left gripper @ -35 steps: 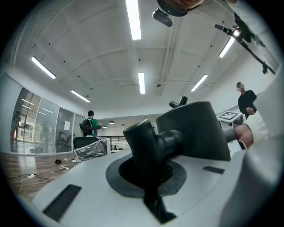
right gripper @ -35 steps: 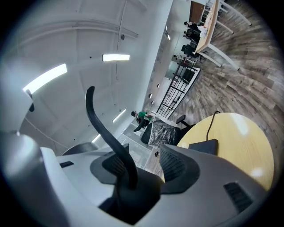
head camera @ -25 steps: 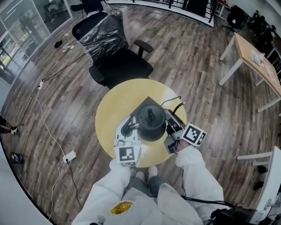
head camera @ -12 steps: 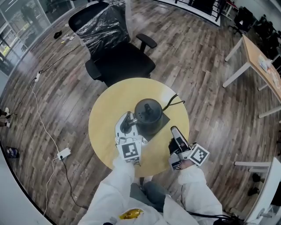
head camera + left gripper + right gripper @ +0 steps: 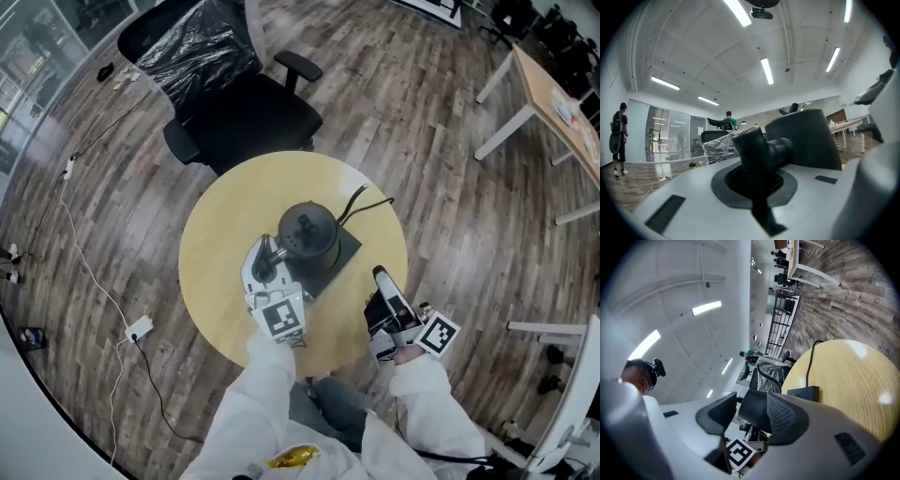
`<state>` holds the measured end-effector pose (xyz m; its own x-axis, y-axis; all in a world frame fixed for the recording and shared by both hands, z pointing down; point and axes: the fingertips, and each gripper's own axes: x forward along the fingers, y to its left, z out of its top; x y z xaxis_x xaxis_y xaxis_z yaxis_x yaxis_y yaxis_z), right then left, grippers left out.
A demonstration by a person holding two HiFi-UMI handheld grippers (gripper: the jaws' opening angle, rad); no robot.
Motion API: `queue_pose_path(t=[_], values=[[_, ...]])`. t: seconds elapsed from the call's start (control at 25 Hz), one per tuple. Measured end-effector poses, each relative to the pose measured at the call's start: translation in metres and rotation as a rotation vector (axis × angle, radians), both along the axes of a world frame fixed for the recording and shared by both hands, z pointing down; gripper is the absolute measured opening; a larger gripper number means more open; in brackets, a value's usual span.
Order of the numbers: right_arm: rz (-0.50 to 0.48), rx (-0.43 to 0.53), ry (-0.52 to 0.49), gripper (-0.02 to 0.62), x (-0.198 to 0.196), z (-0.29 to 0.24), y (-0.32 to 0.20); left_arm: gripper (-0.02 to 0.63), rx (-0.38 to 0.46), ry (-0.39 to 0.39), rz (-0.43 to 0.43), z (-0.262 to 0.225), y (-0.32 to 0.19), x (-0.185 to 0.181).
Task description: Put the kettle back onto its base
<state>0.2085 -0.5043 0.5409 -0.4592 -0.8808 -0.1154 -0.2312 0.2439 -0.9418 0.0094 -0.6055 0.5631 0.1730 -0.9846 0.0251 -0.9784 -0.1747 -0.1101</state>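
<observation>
The black kettle (image 5: 307, 236) stands on its dark square base (image 5: 343, 257) in the middle of the round yellow table (image 5: 220, 225). The base's cord (image 5: 367, 202) runs off toward the far edge. My left gripper (image 5: 267, 269) is at the kettle's near left side. In the left gripper view, the left gripper (image 5: 759, 157) is shut on the kettle's black handle (image 5: 761, 147) and its jaws are just starting to open. My right gripper (image 5: 381, 282) rests near the table's front right edge, apart from the kettle. Its jaws stand together with nothing between them.
A black office chair (image 5: 225, 98) with a plastic-wrapped back stands just beyond the table. A wooden desk (image 5: 553, 80) is at the far right. A power strip (image 5: 139, 329) and its cable lie on the wooden floor to the left.
The kettle has come down with my left gripper and now rests on the base. My right gripper has drawn back from the kettle's side to the table's front right edge.
</observation>
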Motion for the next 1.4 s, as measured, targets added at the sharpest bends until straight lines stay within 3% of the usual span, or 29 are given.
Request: queue_pose_path(t=[0.28, 0.36, 0.6, 0.68, 0.8, 1.0, 1.16, 1.28, 1.4], values=[[-0.005, 0.003, -0.027, 0.207, -0.007, 0.002, -0.003, 0.002, 0.061, -0.009, 0.013, 0.000, -0.002, 0.013], [-0.005, 0.004, -0.032, 0.207, -0.008, 0.003, -0.002, 0.002, 0.049, -0.042, 0.030, 0.006, -0.003, 0.018], [0.000, 0.017, -0.040, 0.207, -0.009, 0.003, 0.001, 0.001, 0.030, -0.042, 0.045, 0.017, -0.001, 0.016], [0.011, 0.013, -0.048, 0.207, -0.007, 0.005, 0.003, 0.002, 0.033, -0.019, 0.047, 0.018, 0.001, 0.016], [0.015, 0.006, -0.053, 0.207, -0.010, 0.006, 0.007, 0.052, 0.018, 0.048, 0.041, 0.019, 0.009, 0.012], [0.007, -0.007, -0.019, 0.207, -0.018, 0.011, 0.014, 0.109, -0.025, 0.092, 0.048, 0.026, 0.037, 0.005], [0.000, -0.031, 0.090, 0.207, -0.031, 0.015, 0.025, 0.114, -0.092, 0.147, 0.097, 0.018, 0.085, 0.001], [-0.001, -0.064, 0.277, 0.207, -0.042, 0.019, 0.040, 0.114, -0.175, 0.216, 0.169, 0.004, 0.128, -0.002], [-0.020, -0.078, 0.512, 0.207, -0.057, 0.015, 0.057, 0.112, -0.254, 0.322, 0.297, -0.016, 0.163, 0.000]])
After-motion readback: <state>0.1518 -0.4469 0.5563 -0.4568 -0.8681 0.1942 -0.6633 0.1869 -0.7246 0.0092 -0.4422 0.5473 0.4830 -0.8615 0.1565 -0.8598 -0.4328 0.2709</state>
